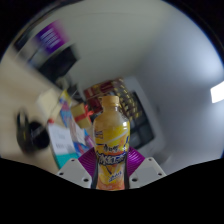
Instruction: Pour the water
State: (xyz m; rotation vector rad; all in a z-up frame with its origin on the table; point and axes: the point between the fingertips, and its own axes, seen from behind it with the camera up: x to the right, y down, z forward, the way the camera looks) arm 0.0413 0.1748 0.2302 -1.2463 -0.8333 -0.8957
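My gripper (pixel 111 165) is shut on a plastic bottle (pixel 111 135) of orange-yellow drink with an orange cap and a purple-and-yellow label. Both purple pads (pixel 86 157) press against the bottle's lower sides. The bottle stands upright between the fingers and is lifted, with the room tilted behind it. No cup or other vessel for the liquid shows in this view.
Behind the bottle is a cluttered area with colourful boxes (pixel 72 118), a dark object (pixel 35 135) to the left and a dark rack or cabinet (pixel 140 120) to the right. A pale ceiling with a bright light (pixel 217 92) fills the upper part.
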